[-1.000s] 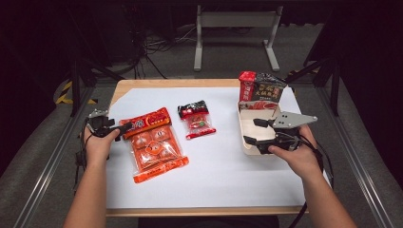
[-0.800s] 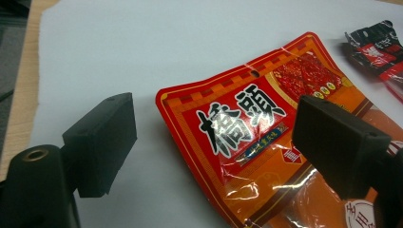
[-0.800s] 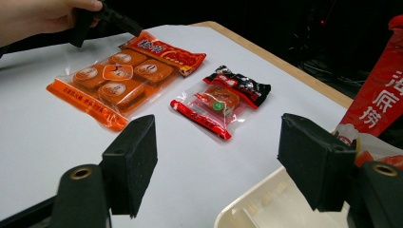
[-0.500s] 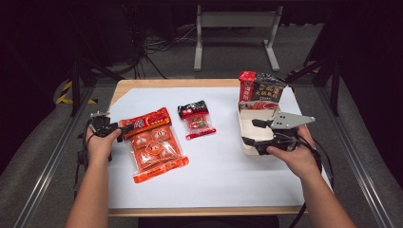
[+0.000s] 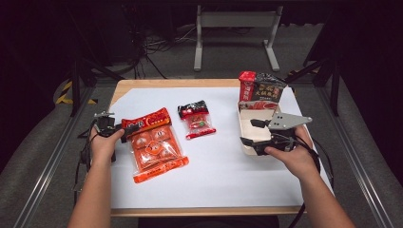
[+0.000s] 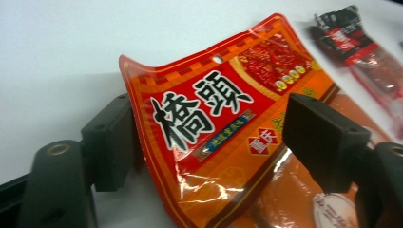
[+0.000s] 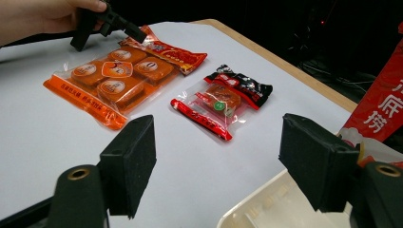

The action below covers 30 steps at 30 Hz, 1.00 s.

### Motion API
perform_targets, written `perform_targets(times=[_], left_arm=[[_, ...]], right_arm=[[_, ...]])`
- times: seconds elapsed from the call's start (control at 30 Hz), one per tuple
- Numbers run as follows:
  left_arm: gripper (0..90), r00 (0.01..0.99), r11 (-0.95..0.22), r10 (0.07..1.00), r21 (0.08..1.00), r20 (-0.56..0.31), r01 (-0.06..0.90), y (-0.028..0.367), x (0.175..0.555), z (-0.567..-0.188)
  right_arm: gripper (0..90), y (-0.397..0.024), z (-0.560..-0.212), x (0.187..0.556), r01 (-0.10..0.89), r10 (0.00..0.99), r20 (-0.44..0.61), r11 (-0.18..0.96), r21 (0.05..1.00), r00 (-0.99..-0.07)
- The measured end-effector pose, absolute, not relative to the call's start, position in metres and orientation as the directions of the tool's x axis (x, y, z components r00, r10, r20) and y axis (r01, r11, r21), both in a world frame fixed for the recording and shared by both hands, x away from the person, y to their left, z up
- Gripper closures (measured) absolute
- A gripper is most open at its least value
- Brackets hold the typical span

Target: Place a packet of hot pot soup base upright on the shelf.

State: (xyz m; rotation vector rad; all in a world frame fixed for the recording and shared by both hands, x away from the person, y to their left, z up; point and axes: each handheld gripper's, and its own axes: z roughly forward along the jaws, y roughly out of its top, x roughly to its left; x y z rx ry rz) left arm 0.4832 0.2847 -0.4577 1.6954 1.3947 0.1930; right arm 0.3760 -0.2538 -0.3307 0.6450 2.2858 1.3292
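Note:
An orange snack packet (image 5: 152,142) lies flat on the white sheet at the left. Its red header with large characters (image 6: 214,118) curls up between the two black jaws of my left gripper (image 5: 119,134). The jaws have just been closing; the left pad (image 6: 111,142) is at the header's edge, while the right pad (image 6: 323,137) stands clear of it. My right gripper (image 5: 248,131) hovers open over a white tray (image 5: 259,114) at the right, nothing between its pads (image 7: 130,164). The right gripper view looks across at the orange packet (image 7: 114,76) and the left gripper (image 7: 135,33).
A small red-and-black snack packet (image 5: 196,118) lies in the middle of the sheet. Red and black bags (image 5: 261,88) stand upright behind the tray at the back right. The table's wooden edge (image 5: 166,83) runs along the far side.
The left gripper has edged onto the orange packet's header, which now curls up between its jaws. The right hand and gripper have stayed over the tray.

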Motion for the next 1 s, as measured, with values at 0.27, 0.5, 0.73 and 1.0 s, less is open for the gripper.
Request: perform_targets(times=[0.27,0.5,0.73,1.0], left_arm=[[41.8,0.358,0.034,0.844,0.707,-0.399,0.707,0.282,0.482,-0.461],[59.7,0.376,-0.01,0.859,0.722,-0.349,0.692,0.274,0.48,-0.459],[86.7,0.408,-0.034,0.846,0.728,-0.344,0.685,0.272,0.478,-0.457],[90.0,0.45,-0.044,0.831,0.769,-0.326,0.638,0.269,0.469,-0.442]], right_arm=[[28.6,-0.249,-0.331,0.377,0.173,0.584,-0.145,0.453,0.874,-0.799],[28.3,-0.245,-0.332,0.377,0.167,0.574,-0.148,0.459,0.873,-0.805],[28.3,-0.244,-0.333,0.377,0.168,0.576,-0.152,0.463,0.87,-0.803],[31.1,-0.244,-0.334,0.378,0.177,0.579,-0.144,0.462,0.869,-0.803]])
